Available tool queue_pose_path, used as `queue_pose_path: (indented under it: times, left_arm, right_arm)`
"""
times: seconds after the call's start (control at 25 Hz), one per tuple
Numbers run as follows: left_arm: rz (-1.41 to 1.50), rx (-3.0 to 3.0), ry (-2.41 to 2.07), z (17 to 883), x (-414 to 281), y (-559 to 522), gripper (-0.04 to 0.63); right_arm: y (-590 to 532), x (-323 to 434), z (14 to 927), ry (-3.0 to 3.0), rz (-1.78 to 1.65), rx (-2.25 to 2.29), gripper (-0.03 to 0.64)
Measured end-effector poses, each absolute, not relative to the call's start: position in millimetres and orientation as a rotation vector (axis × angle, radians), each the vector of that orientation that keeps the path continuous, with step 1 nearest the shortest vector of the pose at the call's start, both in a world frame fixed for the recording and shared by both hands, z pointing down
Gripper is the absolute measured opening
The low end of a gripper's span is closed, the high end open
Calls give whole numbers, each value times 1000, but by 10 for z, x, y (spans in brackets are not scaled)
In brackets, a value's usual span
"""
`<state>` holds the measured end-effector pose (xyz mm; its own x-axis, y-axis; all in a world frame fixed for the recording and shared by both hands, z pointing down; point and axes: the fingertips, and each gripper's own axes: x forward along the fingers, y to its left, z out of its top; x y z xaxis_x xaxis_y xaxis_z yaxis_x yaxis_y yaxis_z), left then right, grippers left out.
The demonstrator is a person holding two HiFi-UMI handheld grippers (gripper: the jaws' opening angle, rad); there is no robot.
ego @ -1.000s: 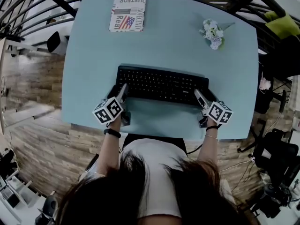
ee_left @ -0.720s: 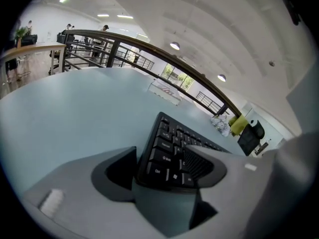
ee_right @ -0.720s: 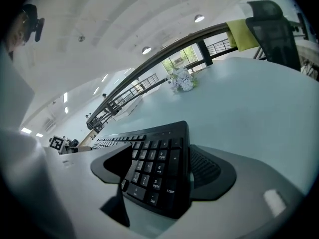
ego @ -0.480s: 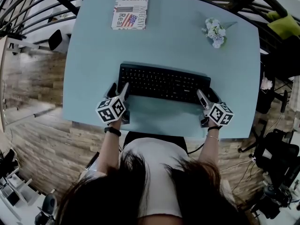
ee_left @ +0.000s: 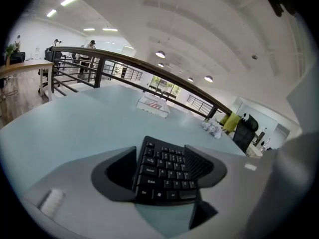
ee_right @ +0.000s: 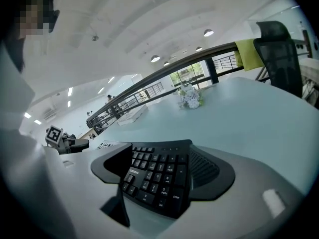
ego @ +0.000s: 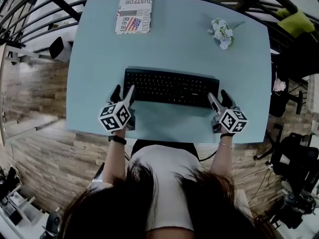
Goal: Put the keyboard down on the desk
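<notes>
Black rectangular plastic keyboard (ego: 171, 87) flat on pale blue desk (ego: 189, 49), near front edge. Left gripper (ego: 123, 94) jaws spread wide, straddling keyboard's left end. Right gripper (ego: 219, 98) likewise released at right end.

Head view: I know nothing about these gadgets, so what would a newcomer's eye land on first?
A black keyboard lies flat near the front middle of a pale blue desk. Hand-held tools topped with square-marker cubes sit at its two ends, the left gripper and the right gripper, both with jaws apart. Along the far edge lie a flag-printed book on the left and a small flower bunch on the right.
</notes>
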<state>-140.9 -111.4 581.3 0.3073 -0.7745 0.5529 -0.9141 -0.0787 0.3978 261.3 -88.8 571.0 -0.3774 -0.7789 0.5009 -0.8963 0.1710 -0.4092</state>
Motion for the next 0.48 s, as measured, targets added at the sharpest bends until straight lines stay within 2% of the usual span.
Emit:
queue_pose_path:
  times: [0.48]
  left_arm:
    - [156,2125,-1509,4942,-1141,-1318,325]
  right_arm:
    - [-1023,2355,4725,-2464,688,1650,333]
